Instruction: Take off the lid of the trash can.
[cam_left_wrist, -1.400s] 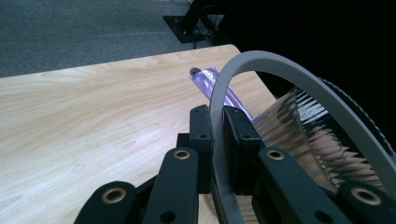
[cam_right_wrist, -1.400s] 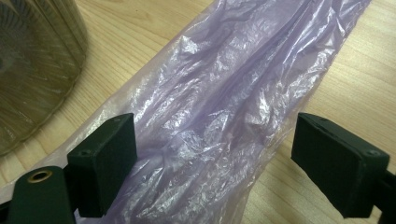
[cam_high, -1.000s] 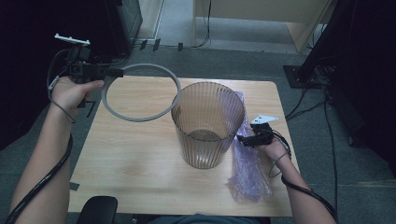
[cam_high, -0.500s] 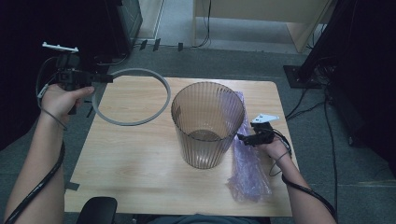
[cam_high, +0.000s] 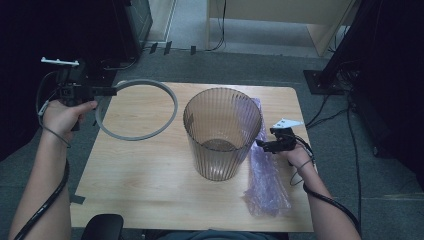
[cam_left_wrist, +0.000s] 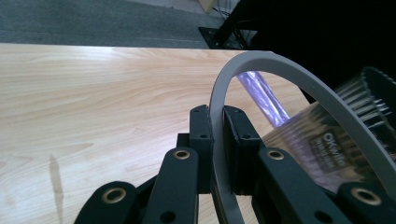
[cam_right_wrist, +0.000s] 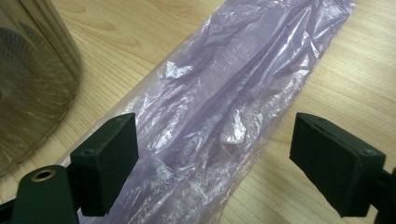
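Left tool clamps thin grey ring, smooth, round, over table's far-left corner. Right tool, jaws wide apart, empty, above crinkled purple bag.

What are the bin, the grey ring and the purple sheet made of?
The bin looks like clear, smoke-tinted hard plastic: you see through its ribbed, glossy wall. The ring seems matte grey plastic, smooth and even, keeping its shape where the left gripper pinches it. The sheet is probably thin plastic film, likely a bag: translucent, crinkled, shiny on its folds.
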